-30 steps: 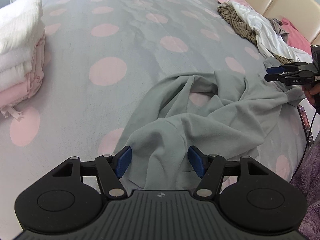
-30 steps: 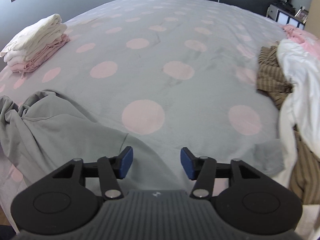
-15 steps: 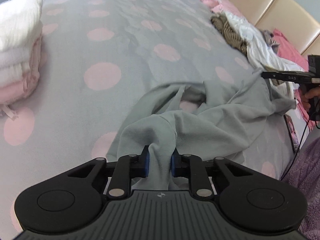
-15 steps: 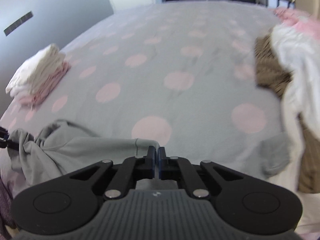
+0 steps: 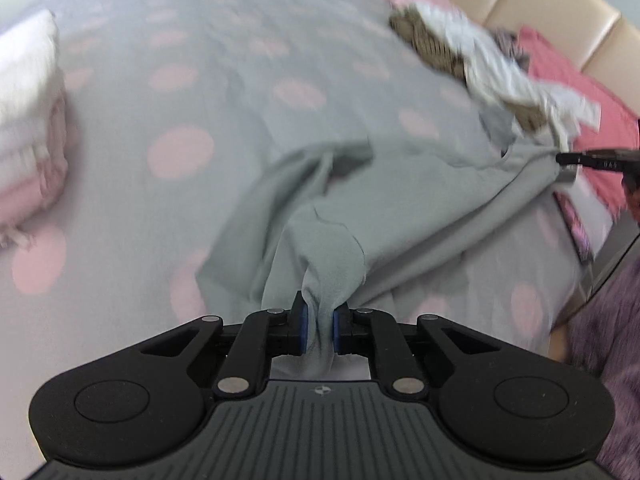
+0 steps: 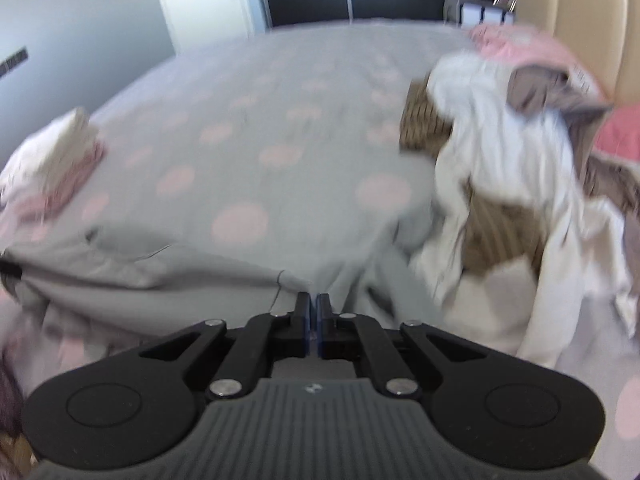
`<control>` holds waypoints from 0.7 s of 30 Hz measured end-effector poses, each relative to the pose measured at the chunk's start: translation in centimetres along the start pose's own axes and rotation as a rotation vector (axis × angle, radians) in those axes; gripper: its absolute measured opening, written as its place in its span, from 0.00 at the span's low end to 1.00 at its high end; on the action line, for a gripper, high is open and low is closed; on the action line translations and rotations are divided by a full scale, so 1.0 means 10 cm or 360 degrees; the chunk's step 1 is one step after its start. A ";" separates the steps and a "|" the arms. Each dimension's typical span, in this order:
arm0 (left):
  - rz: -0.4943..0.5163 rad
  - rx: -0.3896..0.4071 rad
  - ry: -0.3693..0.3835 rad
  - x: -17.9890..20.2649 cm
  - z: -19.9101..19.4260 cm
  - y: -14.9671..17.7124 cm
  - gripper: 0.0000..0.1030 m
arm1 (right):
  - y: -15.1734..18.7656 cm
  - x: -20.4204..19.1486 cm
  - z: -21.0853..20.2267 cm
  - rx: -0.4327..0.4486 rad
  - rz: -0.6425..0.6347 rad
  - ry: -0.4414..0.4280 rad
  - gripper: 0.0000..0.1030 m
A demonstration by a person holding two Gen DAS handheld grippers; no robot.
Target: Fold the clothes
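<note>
A grey garment [image 5: 400, 208] lies crumpled on the dotted bedspread [image 5: 180, 80], stretched between both grippers. My left gripper [image 5: 318, 328] is still closing, and its blue pads pinch a bunched fold of the cloth at the near side. At the far right my right gripper [image 5: 564, 158] holds the other end, so the cloth runs taut towards it. In the right wrist view the right gripper [image 6: 313, 312] is shut with the grey garment's [image 6: 160, 276] edge at its tips. How much cloth sits between its pads is hidden.
A folded stack of white and pink clothes [image 5: 28, 120] sits at the left of the bed [image 6: 52, 160]. A heap of unfolded white, brown and pink clothes [image 6: 500, 168] lies at the right near the beige headboard [image 5: 540, 0]. A purple fuzzy sleeve [image 5: 608, 320] is at the lower right.
Both grippers went from open to shut on the grey garment. They have lifted and the right one has pulled away, drawing the cloth taut between them.
</note>
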State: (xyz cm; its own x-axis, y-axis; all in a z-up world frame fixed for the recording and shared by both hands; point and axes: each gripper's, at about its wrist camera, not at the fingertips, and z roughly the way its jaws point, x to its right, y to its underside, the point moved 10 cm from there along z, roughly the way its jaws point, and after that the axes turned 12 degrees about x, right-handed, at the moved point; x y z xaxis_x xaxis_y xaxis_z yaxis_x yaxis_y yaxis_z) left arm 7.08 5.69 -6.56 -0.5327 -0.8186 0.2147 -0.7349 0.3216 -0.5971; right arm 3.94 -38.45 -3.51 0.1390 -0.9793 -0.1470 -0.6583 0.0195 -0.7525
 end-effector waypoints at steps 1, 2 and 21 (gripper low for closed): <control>0.0025 -0.0048 -0.0003 0.01 0.02 0.07 0.09 | 0.14 0.00 0.02 -0.0066 -0.0010 -0.0008 0.03; 0.0048 -0.0087 -0.0005 0.03 0.04 0.13 0.09 | 0.27 0.00 0.03 -0.0122 -0.0016 -0.0017 0.03; 0.0266 0.0258 0.0003 0.28 -0.07 -0.61 0.50 | 0.24 -0.35 -0.21 -0.0026 -0.0301 -0.0214 0.30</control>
State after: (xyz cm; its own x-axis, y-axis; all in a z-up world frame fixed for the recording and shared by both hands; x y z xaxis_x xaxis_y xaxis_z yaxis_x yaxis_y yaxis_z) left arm 9.75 1.74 -1.76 -0.6420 -0.7596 0.1036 -0.5596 0.3719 -0.7406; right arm 0.35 -35.38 -3.45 0.3577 -0.9295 -0.0897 -0.6228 -0.1659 -0.7646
